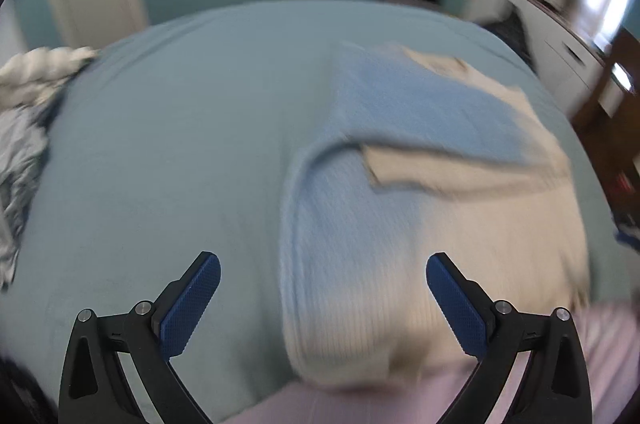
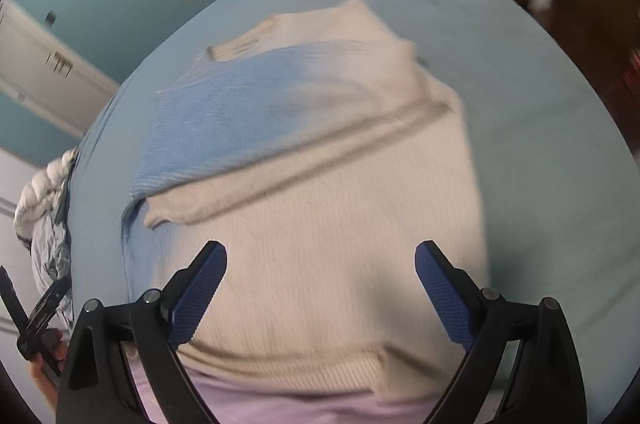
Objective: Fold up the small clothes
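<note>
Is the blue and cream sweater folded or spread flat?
Partly folded: the sweater lies on the bed with a sleeve laid across its body.

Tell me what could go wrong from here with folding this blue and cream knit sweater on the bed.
1. Both the left gripper and the right gripper are open and hold nothing, so the folded-over sleeve of the blue and cream ribbed knit sweater could slip loose.
2. The hem lies at the edge of the pale blue bed sheet; a careless grab might drag it off.

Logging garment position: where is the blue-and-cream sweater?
The sweater lies spread on the teal bed sheet, right of centre in the left wrist view, ahead of both open grippers.
</note>
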`<state>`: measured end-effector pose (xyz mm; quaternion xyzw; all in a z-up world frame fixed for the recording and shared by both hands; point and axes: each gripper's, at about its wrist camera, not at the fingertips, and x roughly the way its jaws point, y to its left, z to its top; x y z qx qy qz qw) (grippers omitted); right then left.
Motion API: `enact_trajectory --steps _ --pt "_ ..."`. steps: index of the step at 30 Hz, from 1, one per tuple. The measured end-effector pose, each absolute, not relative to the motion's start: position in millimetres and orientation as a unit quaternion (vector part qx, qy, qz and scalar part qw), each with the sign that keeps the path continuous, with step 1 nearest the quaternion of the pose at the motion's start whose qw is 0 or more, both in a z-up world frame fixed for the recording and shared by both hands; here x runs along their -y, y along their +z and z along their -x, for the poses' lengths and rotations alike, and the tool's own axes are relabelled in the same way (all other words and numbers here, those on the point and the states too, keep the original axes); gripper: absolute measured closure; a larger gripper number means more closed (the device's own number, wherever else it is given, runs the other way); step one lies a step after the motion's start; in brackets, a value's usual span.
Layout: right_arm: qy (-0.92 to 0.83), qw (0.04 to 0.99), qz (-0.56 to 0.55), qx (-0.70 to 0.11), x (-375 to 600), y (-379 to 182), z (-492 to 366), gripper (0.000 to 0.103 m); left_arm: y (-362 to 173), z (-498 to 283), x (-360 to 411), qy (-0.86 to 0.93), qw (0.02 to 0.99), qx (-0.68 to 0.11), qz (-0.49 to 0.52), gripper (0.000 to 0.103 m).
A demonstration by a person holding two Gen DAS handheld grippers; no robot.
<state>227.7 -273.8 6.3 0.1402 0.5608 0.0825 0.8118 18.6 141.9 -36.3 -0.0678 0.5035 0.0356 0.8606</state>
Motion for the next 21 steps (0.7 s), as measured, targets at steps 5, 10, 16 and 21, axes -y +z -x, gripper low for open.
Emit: enact_trajectory --steps 5,10,16,21 --pt "0.025 0.764 -0.210 -0.610 319.3 -25.7 -199.7 0.010 -51.2 9.6 -132.2 -0.072 0.841 -0.534 0.049 0.000" --pt "0.021 0.744 -0.221 -0.630 316.5 -19.6 -189.7 0.010 -83.9 8.0 -108.3 -0.093 0.804 -0.587 -0.012 0.001" --pt "0.024 0.750 -0.228 -0.620 322.3 -14.4 -188.2 0.010 -120.5 8.9 -77.9 -0.129 0.757 -0.634 -0.094 0.018" --pt "0.021 0.738 -0.235 -0.632 322.5 -24.6 -191.7 0.010 -146.4 -5.8 -67.2 -0.149 0.731 -0.657 -0.110 0.043"
